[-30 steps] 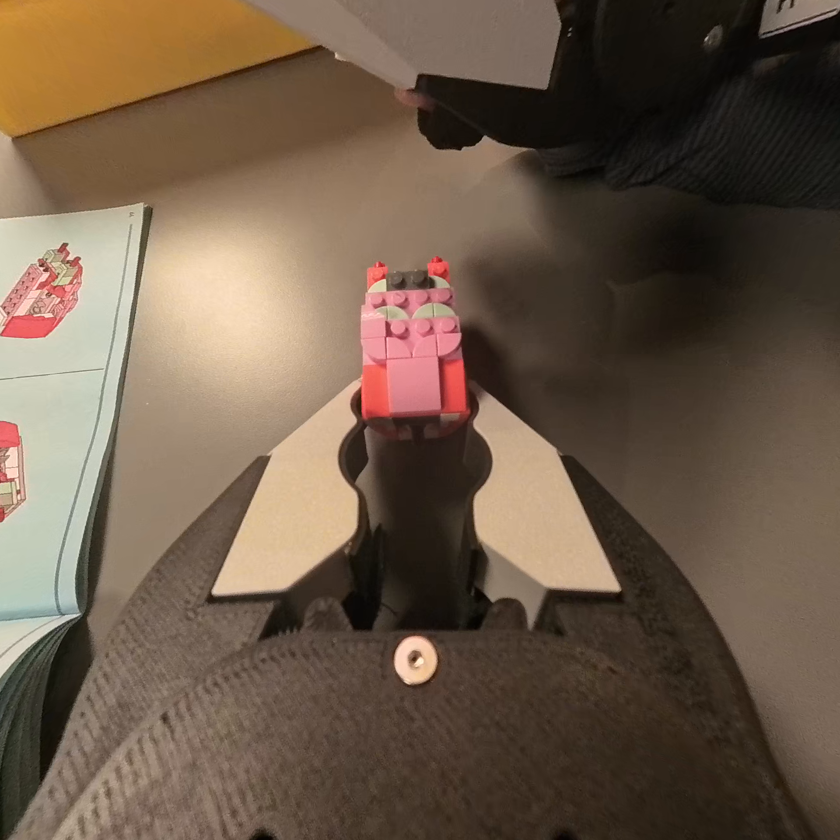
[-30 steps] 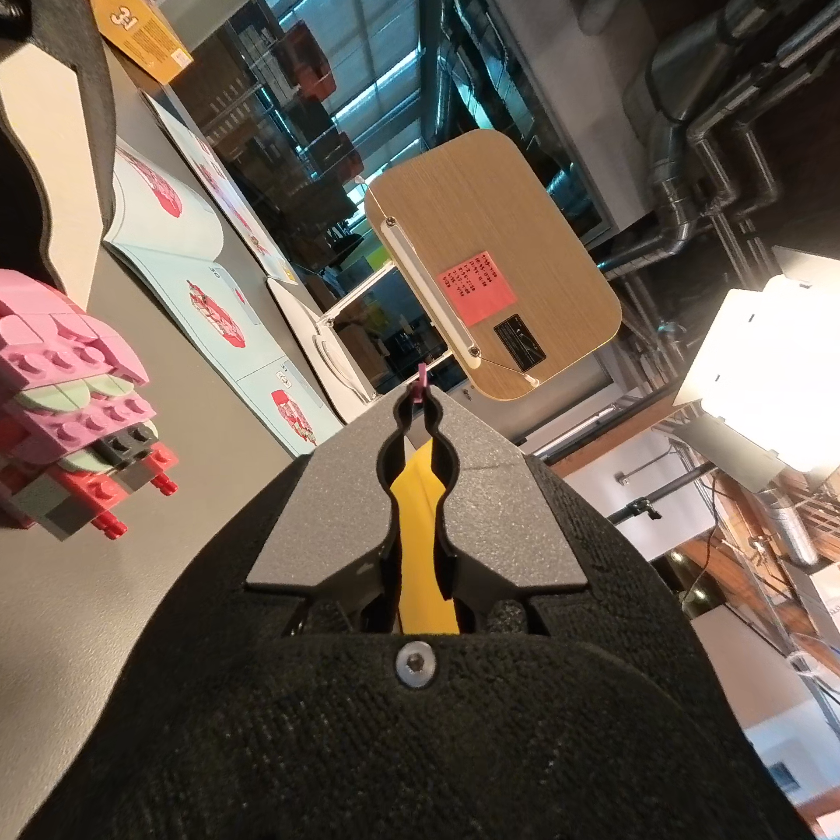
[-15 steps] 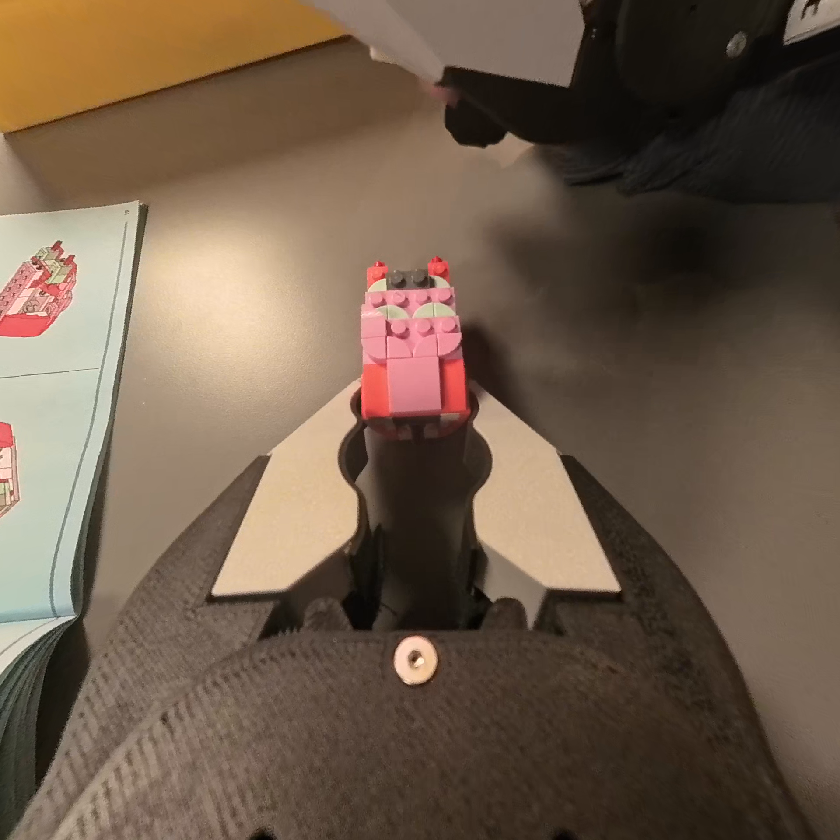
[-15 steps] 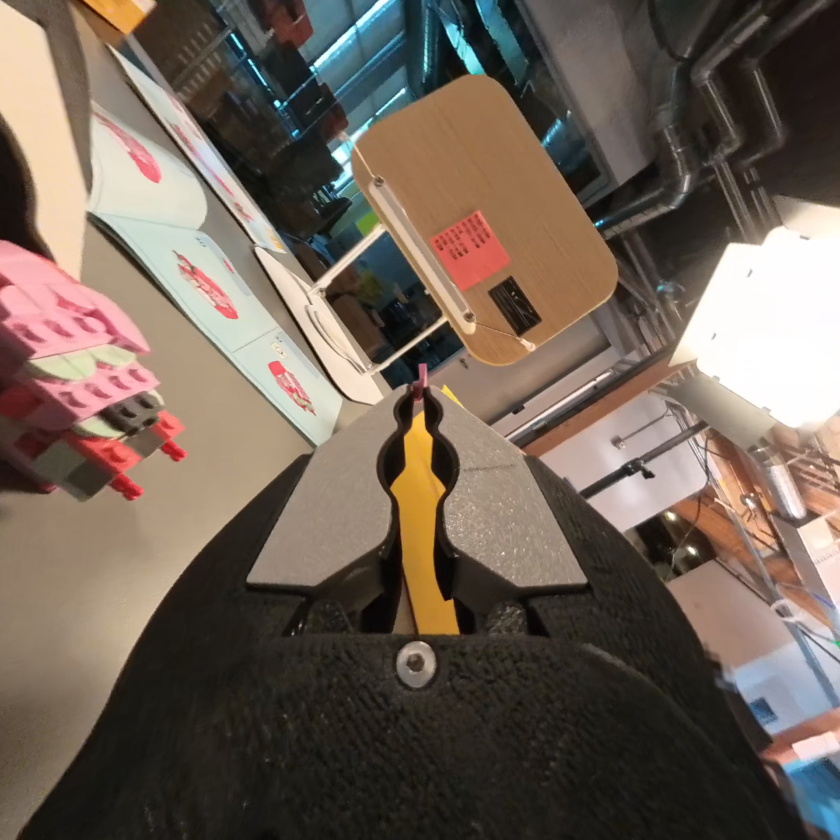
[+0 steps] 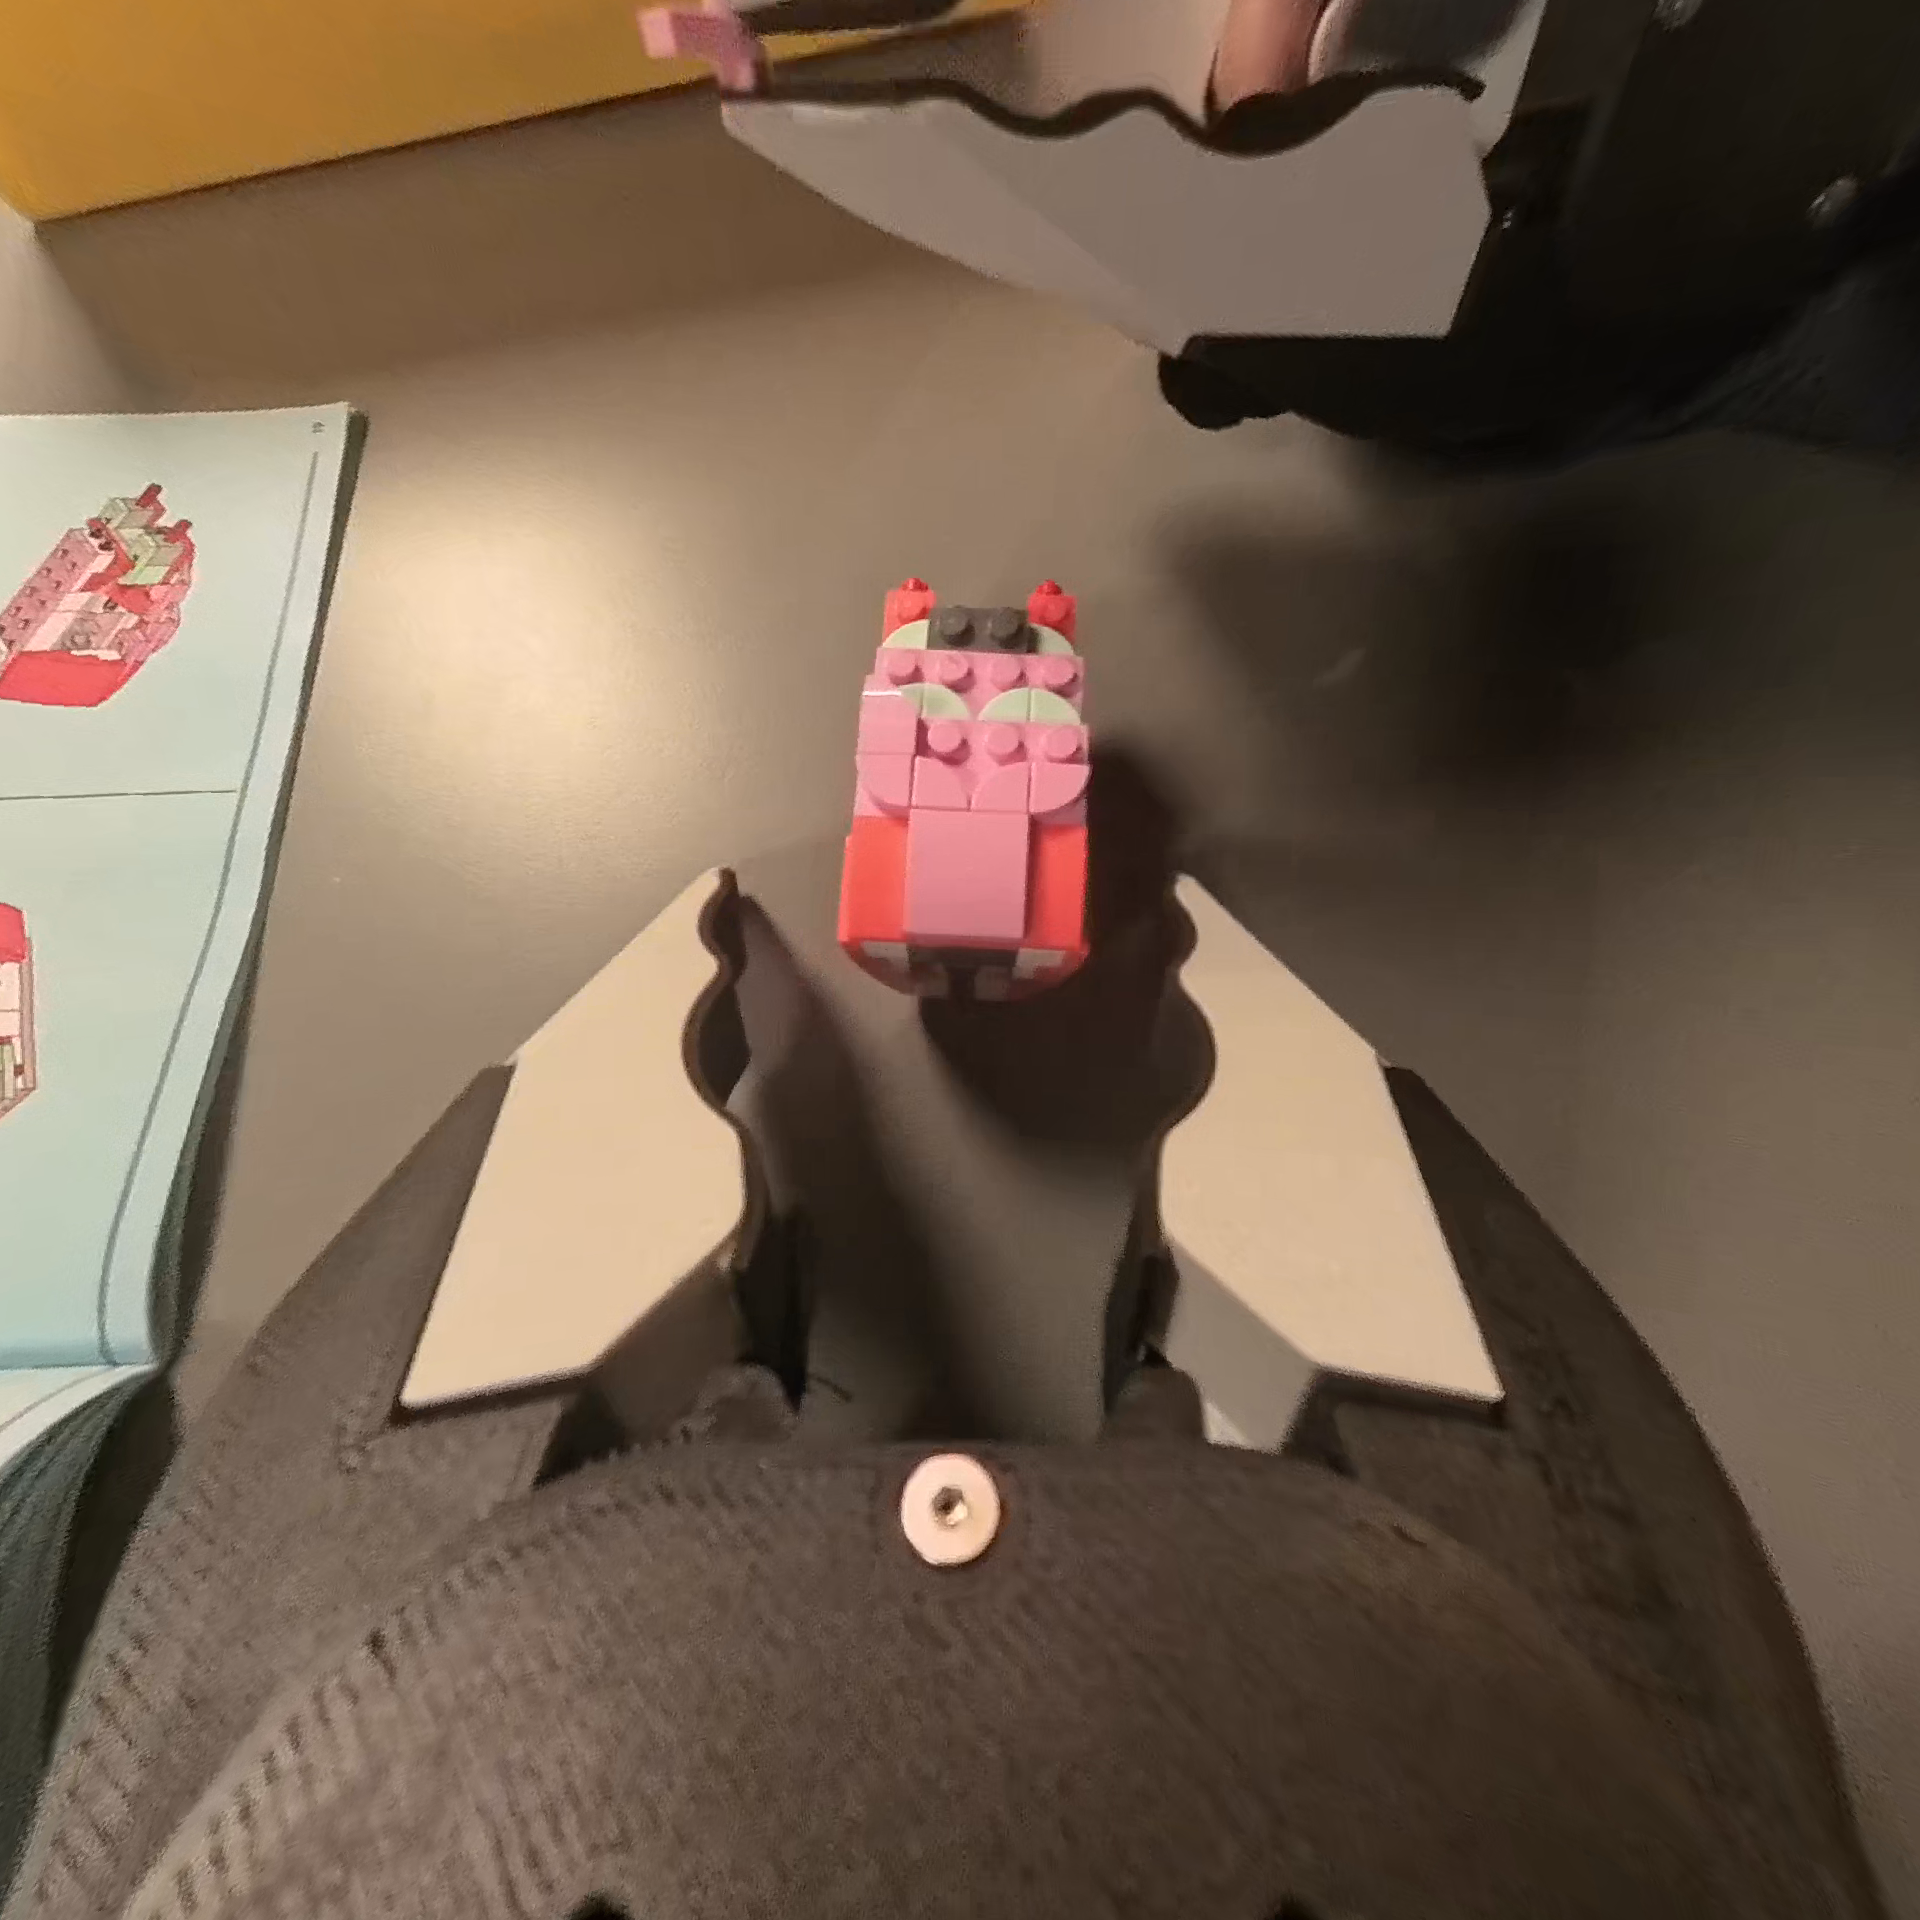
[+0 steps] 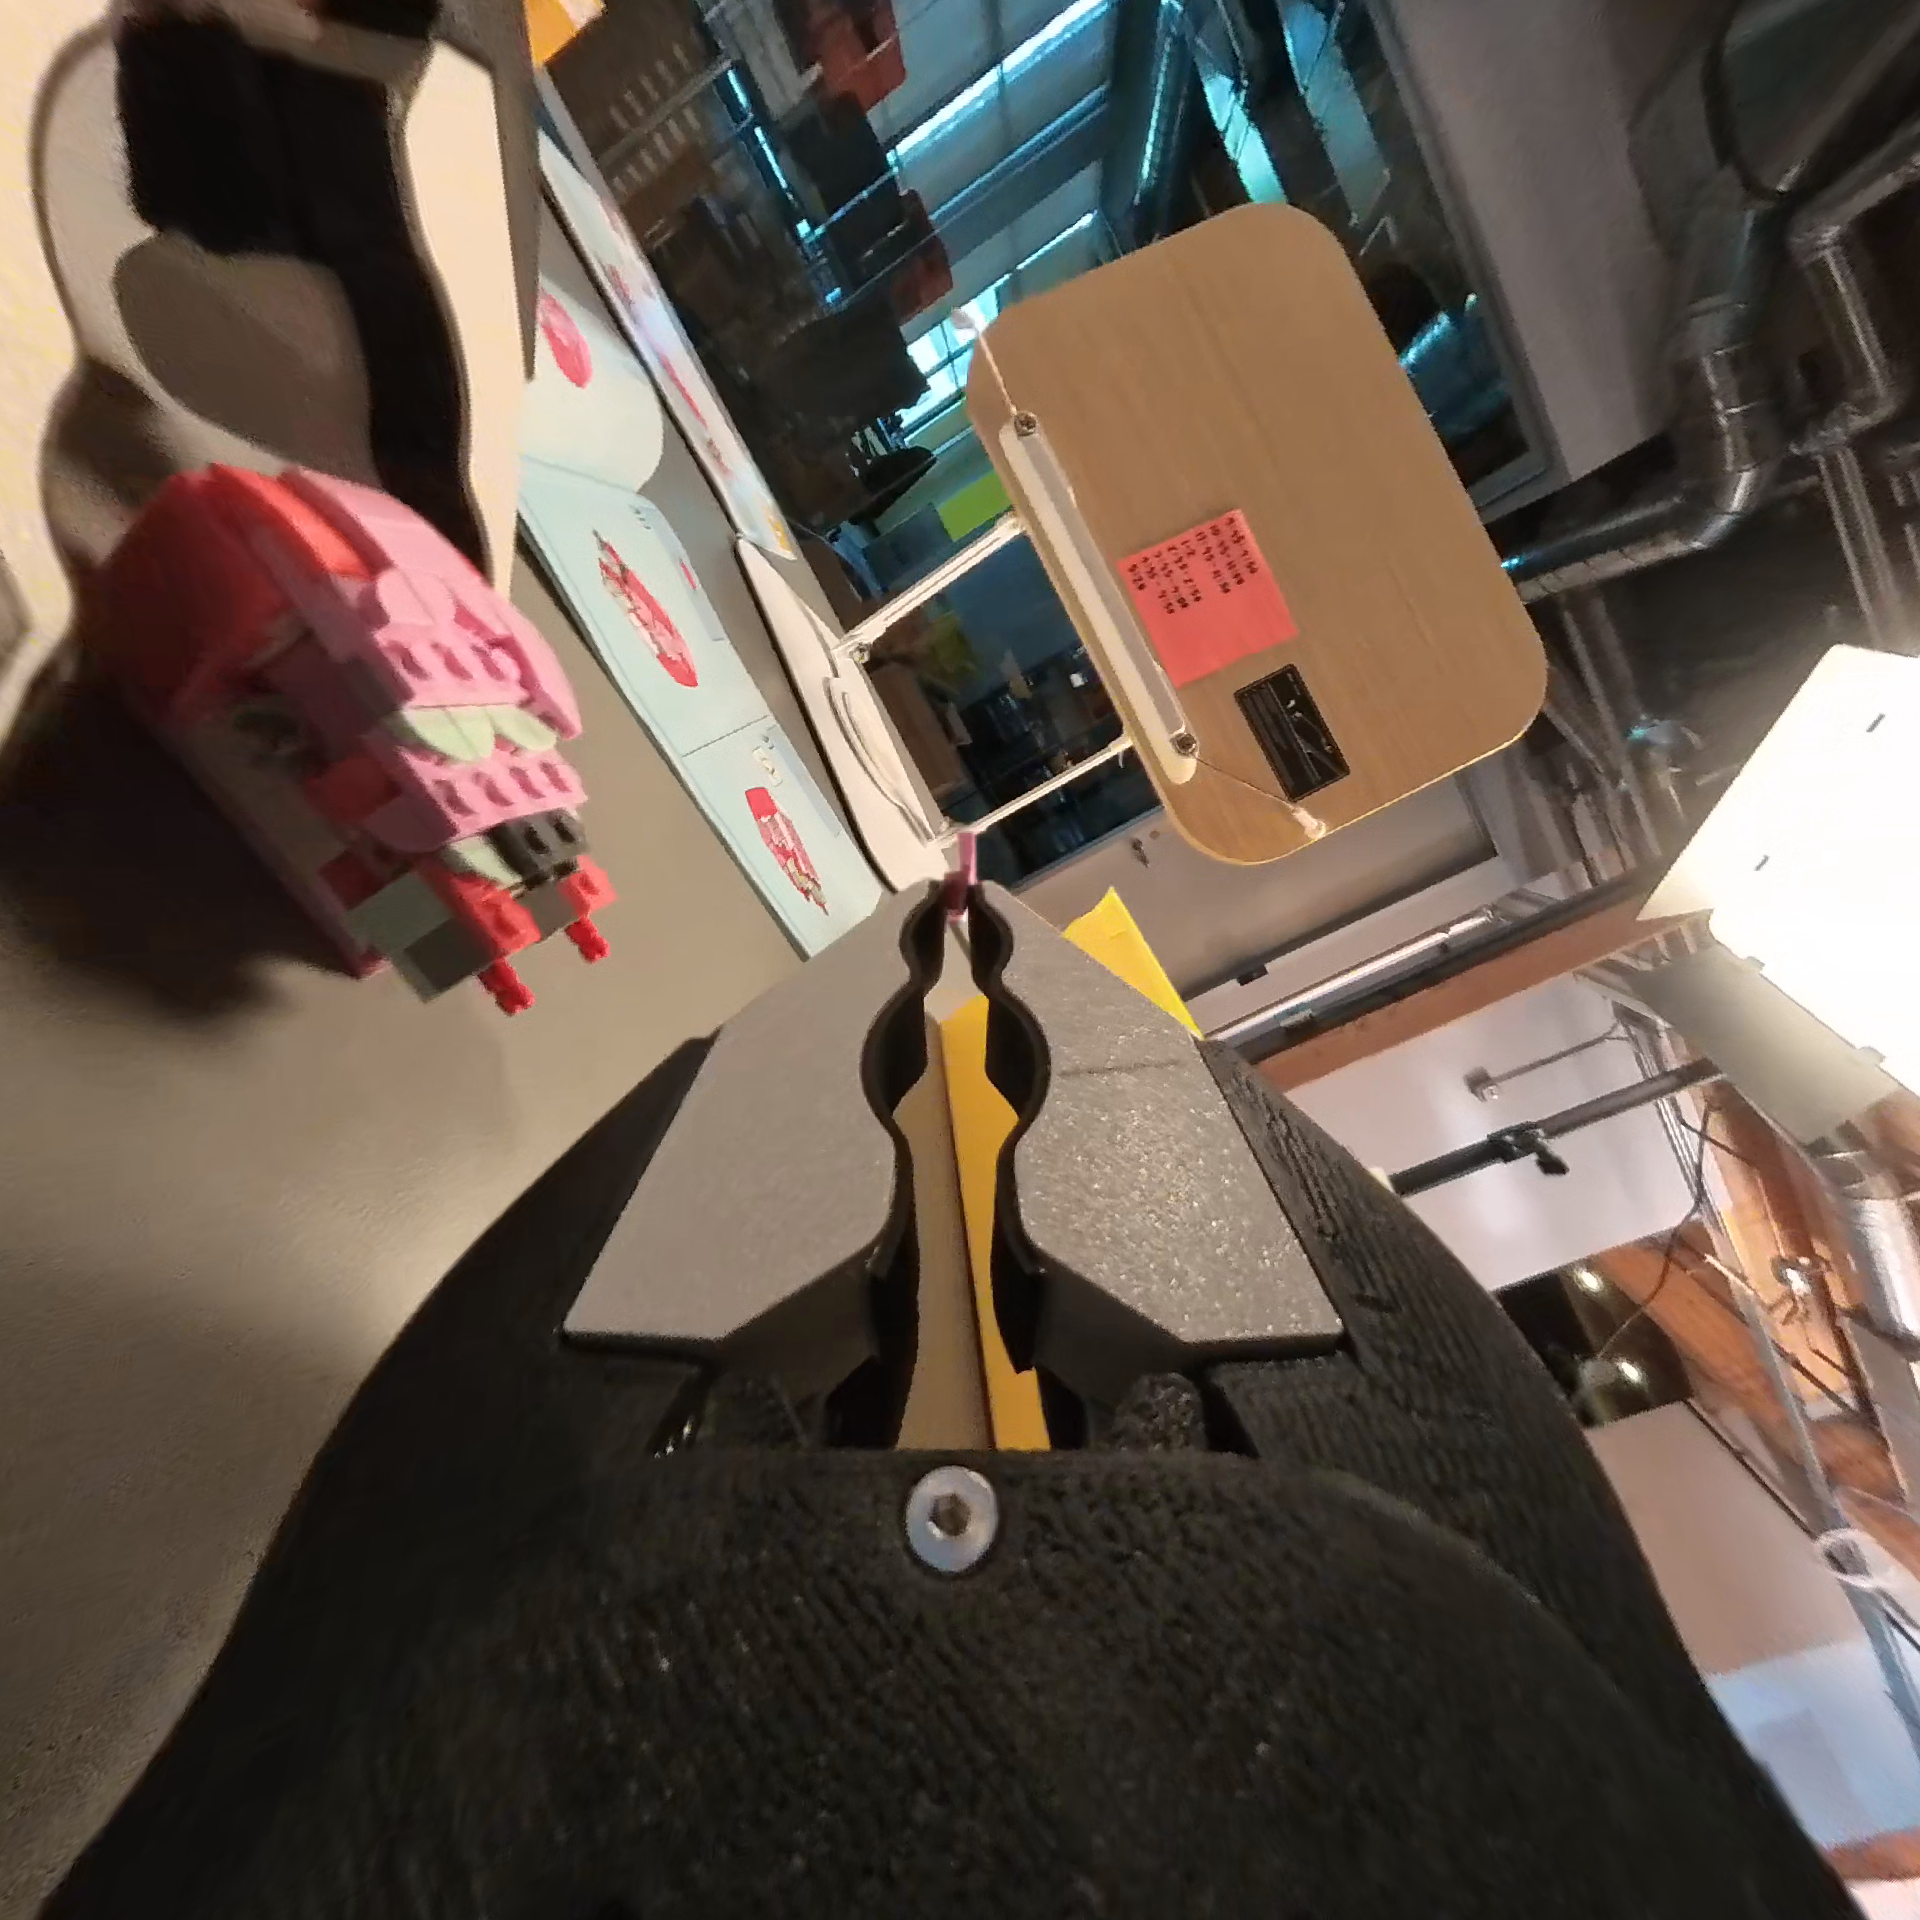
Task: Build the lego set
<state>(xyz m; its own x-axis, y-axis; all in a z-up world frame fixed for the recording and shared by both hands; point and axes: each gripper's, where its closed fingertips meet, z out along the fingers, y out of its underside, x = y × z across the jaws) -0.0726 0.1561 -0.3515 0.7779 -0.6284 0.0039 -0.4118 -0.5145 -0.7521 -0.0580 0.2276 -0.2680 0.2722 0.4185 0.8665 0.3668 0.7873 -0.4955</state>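
Note:
A small brick model (image 5: 971, 790) in red, pink, pale green and grey stands on the grey table (image 5: 1455, 831). My left gripper (image 5: 954, 888) is open; its fingertips (image 5: 717, 914) stand on either side of the model's near end, with a gap on each side. The model also shows in the right wrist view (image 6: 395, 717), with a left finger (image 6: 457, 260) behind it. My right gripper (image 6: 961, 894) is shut on a small pink piece (image 6: 966, 862). In the left wrist view it hovers at the far edge with the pink piece (image 5: 691, 42) at its tip.
An open light-blue instruction booklet (image 5: 135, 831) lies left of the model and also shows in the right wrist view (image 6: 665, 623). A yellow box (image 5: 312, 94) lies at the table's far side. A wooden panel with a red sticker (image 6: 1247, 520) stands beyond the table. The gap from one gripper's tips to the other's is roughly 11 cm.
My left gripper has opened and let go of the brick model, which stays on the table. My right gripper, still shut on the pink piece, has swung closer over the table's far side.

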